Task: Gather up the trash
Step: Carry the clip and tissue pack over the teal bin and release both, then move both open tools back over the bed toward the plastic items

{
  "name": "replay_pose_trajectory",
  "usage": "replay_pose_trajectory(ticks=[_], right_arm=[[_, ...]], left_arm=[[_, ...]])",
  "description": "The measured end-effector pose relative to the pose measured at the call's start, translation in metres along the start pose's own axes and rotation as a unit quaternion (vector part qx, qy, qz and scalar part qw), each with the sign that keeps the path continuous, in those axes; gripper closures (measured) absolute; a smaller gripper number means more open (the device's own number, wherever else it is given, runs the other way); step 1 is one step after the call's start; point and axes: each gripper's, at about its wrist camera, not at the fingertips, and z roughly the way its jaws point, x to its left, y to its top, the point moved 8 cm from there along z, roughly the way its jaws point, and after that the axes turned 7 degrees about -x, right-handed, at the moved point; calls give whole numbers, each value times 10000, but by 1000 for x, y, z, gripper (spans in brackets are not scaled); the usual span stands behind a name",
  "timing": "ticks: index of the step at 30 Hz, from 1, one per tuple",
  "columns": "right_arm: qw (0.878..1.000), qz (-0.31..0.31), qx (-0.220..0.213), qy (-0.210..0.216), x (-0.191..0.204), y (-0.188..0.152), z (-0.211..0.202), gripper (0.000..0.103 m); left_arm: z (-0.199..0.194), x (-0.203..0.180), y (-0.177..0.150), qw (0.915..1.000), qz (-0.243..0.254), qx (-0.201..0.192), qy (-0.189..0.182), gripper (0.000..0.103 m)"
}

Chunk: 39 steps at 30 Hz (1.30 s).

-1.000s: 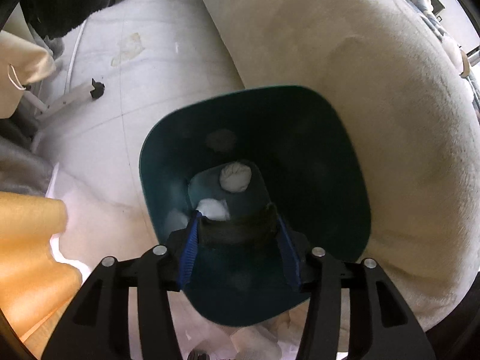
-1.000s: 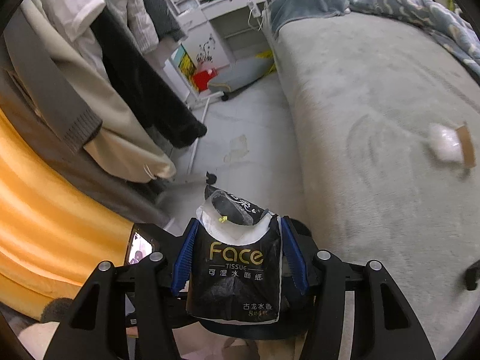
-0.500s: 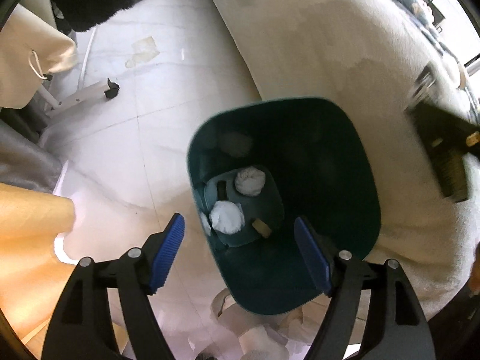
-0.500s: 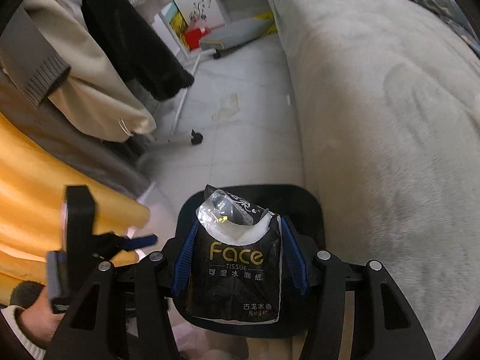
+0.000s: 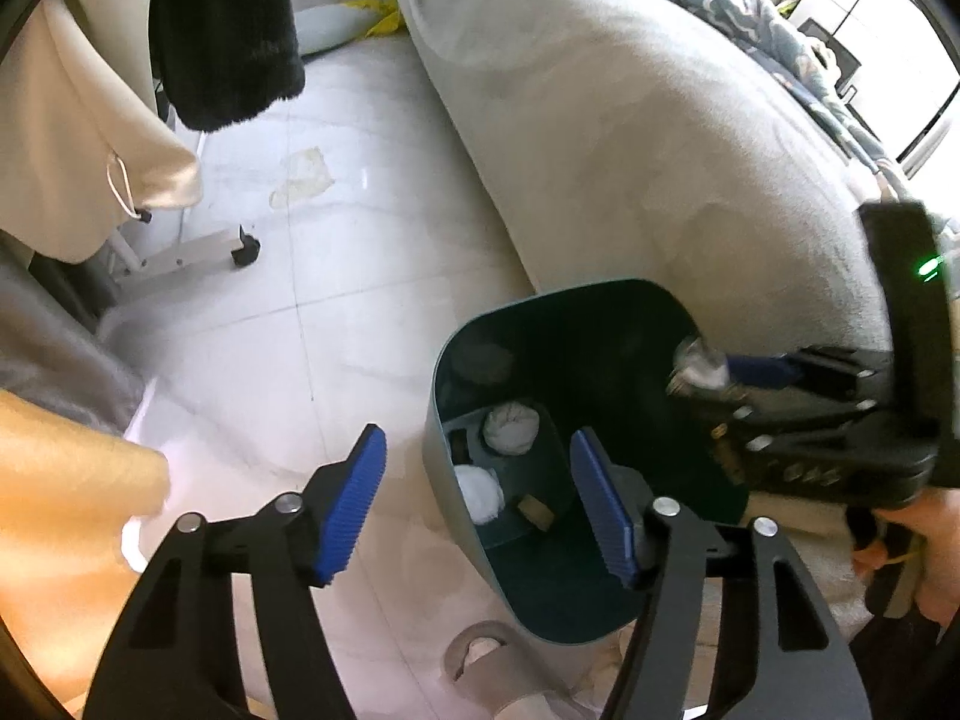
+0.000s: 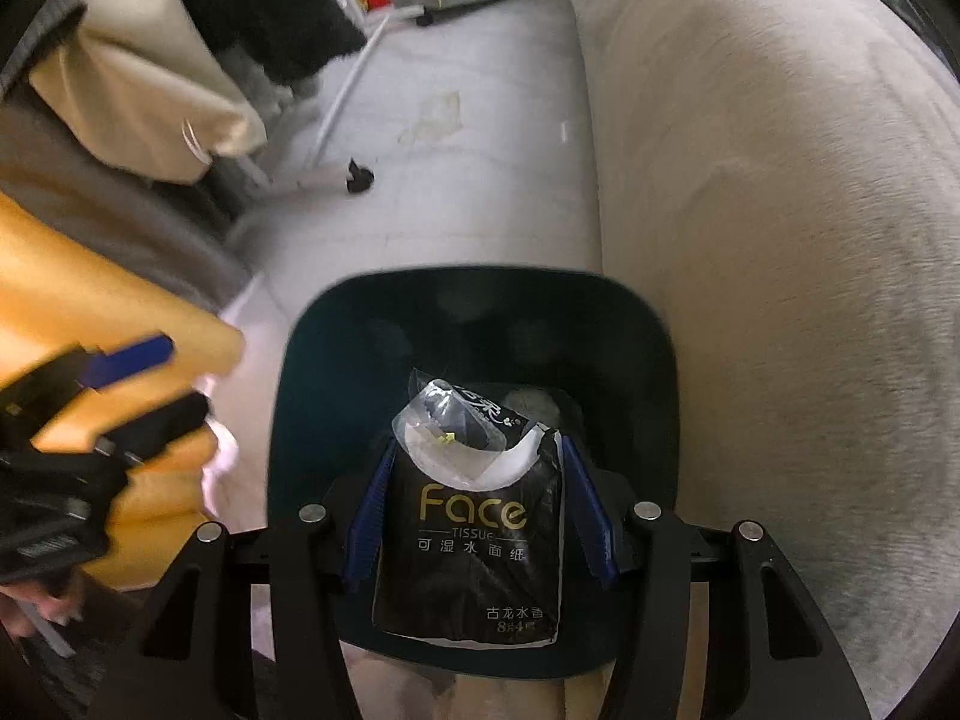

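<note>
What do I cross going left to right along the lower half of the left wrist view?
Orange fabric → left gripper, open, its blue pads either side of the bin's near-left wall → dark green trash bin holding white tissue wads → right gripper gripping the black tissue pack over the bin's right rim.

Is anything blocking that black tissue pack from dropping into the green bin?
Nothing visible. The right gripper holds the tissue pack above the bin, whose mouth is open; the left gripper is off to one side.
</note>
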Motion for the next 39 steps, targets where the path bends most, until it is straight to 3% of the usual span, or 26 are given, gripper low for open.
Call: replay_pose_trajectory(ticks=[6,11,18,23,31,39], right_arm=[[9986,-407,285,-161,11,-12,21,47],[9955,-742,427,-412,15,-20,23,38],[9966,-731,229,-305,15,-18,6,37],[9972,-716,-81,-175,19,-4,-12,37],[9920,-1016,-665,-358,18,23,-56,32],[9831,-1139,-1267,-673,-16,44,-110,28]], left_arm=[[-18,-3,15,9993,-73,-323,-156,43],[-51,-11,43,9953,-164,-879,-372,43],[-73,-23,75,9897,-90,-1353,-468,43],[-83,-40,96,9852,20,-1614,-576,43],[-97,-63,126,9775,77,-1975,-743,40],[-96,-91,143,9731,282,-2118,-865,35]])
